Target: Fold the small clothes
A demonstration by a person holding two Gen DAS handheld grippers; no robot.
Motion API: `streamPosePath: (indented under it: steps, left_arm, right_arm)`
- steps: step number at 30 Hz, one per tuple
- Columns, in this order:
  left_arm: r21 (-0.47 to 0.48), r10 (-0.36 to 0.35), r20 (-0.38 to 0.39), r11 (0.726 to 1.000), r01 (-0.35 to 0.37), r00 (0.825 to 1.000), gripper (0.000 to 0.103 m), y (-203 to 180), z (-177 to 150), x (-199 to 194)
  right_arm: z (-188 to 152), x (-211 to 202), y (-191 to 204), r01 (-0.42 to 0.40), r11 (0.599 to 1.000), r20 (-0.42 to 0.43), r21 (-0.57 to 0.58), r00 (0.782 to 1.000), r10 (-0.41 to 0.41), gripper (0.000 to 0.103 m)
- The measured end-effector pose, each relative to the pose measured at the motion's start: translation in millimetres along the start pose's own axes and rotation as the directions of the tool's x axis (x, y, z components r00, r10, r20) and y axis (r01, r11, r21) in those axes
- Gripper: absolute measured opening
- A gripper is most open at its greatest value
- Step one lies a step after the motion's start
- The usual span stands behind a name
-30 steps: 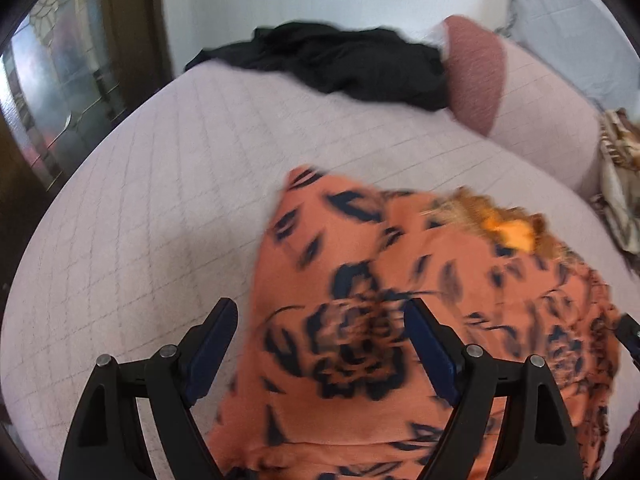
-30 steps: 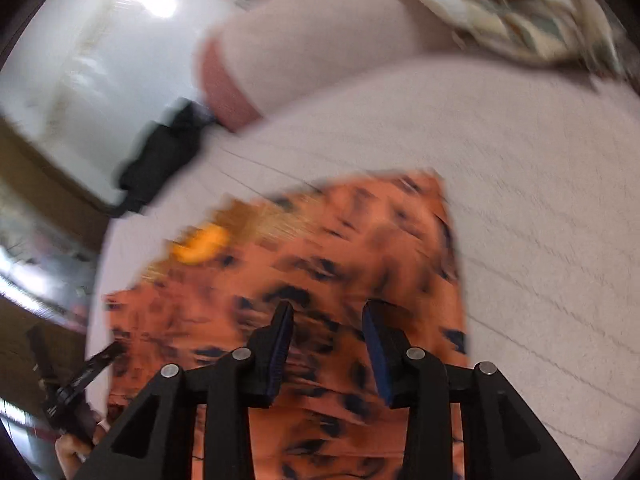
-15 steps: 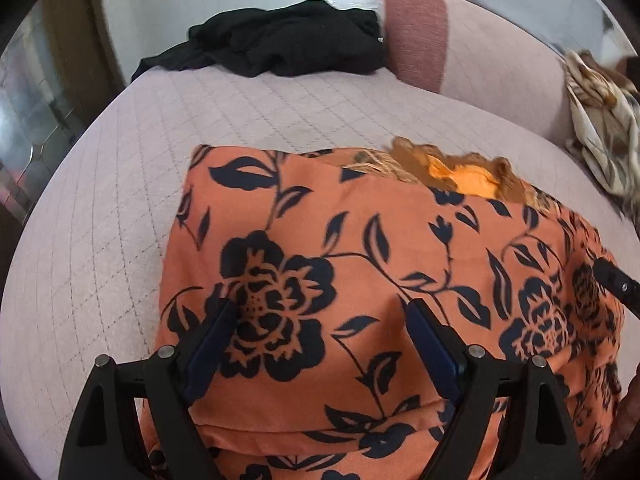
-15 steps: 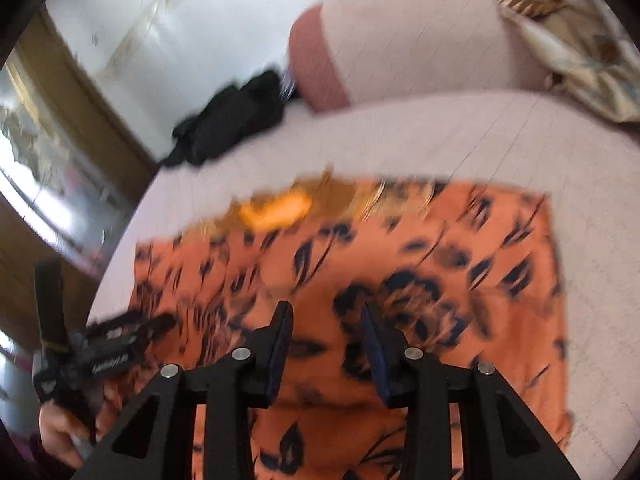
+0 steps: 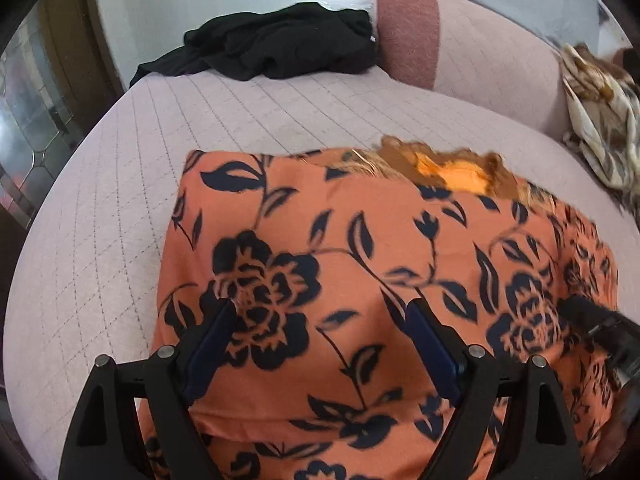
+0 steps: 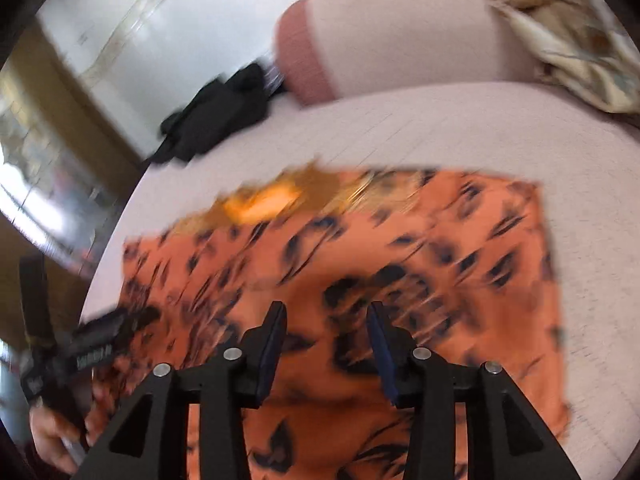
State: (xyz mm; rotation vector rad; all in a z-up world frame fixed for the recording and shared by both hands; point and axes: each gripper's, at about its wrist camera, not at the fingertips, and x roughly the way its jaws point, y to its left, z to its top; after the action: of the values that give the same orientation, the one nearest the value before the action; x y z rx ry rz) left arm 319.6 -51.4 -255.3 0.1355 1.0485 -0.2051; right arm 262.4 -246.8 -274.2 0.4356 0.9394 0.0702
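Note:
An orange garment with a dark blue flower print point(image 5: 360, 248) lies folded flat on the pale pink quilted bed point(image 5: 120, 184), and a golden-orange frilled part point(image 5: 452, 168) shows at its far edge. My left gripper point(image 5: 322, 308) hovers over the garment's near left part, wide open, with nothing between its fingers. My right gripper point(image 6: 327, 308) hangs over the same garment point(image 6: 460, 248) near its middle. Its jaws are opening and no cloth is pinched between them. Each gripper shows in the other's view: the right gripper point(image 5: 600, 324) at the garment's right side, the left gripper point(image 6: 92, 344) held in a hand point(image 6: 52, 440).
A black garment point(image 5: 280, 48) lies crumpled at the far end of the bed beside a pink bolster point(image 5: 408, 40). A cream and brown patterned cloth point(image 5: 600, 112) lies at the far right. A glazed door point(image 5: 32, 92) stands left of the bed.
The orange garment has settled flat on the bed after being in motion. Both grippers have shifted over it and rolled a little. The right jaws stand slightly wider than before.

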Motion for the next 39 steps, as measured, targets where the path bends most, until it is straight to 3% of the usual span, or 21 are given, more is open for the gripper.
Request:
streamPosePath:
  steps: [1, 5, 8, 10, 11, 14, 16, 18, 20, 24, 29, 39]
  left_arm:
    - [0.021, 0.016, -0.024, 1.000, -0.016, 1.000, 0.087, -3.5, -4.8, 2.0]
    - [0.022, 0.048, -0.011, 0.999, -0.048, 0.999, 0.087, -7.0, -24.3, -8.6]
    - [0.034, 0.028, -0.001, 0.999, -0.028, 1.000, 0.087, -13.3, -39.5, -19.2]
    - [0.050, 0.034, -0.022, 0.998, -0.033, 0.999, 0.087, -18.0, -51.4, -20.6]
    - [0.055, 0.038, -0.037, 0.998, -0.035, 0.999, 0.087, -20.5, -58.4, -21.5]
    - [0.053, 0.003, -0.040, 0.999, -0.001, 0.999, 0.087, -26.0, -87.4, -34.0]
    - [0.069, 0.001, -0.015, 0.998, 0.000, 1.000, 0.087, -31.7, -110.8, -46.4]
    - [0.114, 0.020, 0.020, 0.993, -0.022, 1.000, 0.087, -40.9, -132.9, -61.6]
    - [0.122, -0.027, 0.015, 0.992, 0.025, 1.000, 0.087, -46.8, -152.2, -71.0]
    - [0.181, -0.023, 0.044, 0.983, 0.015, 0.999, 0.087, -58.0, -185.3, -91.3]
    - [0.162, -0.055, 0.040, 0.986, 0.047, 0.998, 0.088, -50.0, -210.1, -106.5]
    - [0.214, -0.044, 0.057, 0.976, 0.030, 0.997, 0.092, -39.8, -250.0, -120.2]
  right_arm:
    - [-6.6, 7.6, 6.3, 0.001, 1.000, -0.037, -0.018, 0.999, -0.002, 0.046]
    - [-18.9, 6.7, 25.0, 0.100, 0.990, -0.005, -0.096, 0.995, -0.101, 0.046]
    - [-25.0, -12.6, 23.6, -0.001, 1.000, 0.016, -0.028, 1.000, 0.002, 0.046]
    - [-33.2, -8.3, 23.9, -0.024, 1.000, -0.035, -0.018, 0.999, 0.024, 0.052]
    - [-40.2, 0.6, 22.4, -0.011, 1.000, -0.098, -0.012, 0.995, 0.010, 0.052]
    - [-53.5, -16.2, 22.6, 0.007, 1.000, -0.038, 0.009, 0.999, -0.006, 0.052]
    - [-70.0, -33.8, 19.3, -0.024, 0.999, -0.012, 0.040, 1.000, 0.024, 0.052]
    - [-82.6, -38.9, 17.7, -0.034, 0.997, -0.031, 0.068, 0.999, 0.036, 0.052]
    - [-100.7, -44.5, 15.4, -0.035, 0.996, -0.020, 0.086, 0.999, 0.037, 0.052]
    - [-127.9, -64.3, 20.5, -0.015, 0.999, -0.030, 0.040, 0.999, 0.016, 0.052]
    - [-168.5, -100.2, 10.5, -0.016, 0.999, -0.042, 0.034, 0.999, 0.017, 0.052]
    - [-220.3, -134.4, -2.2, -0.035, 0.998, -0.063, 0.058, 0.997, 0.039, 0.052]
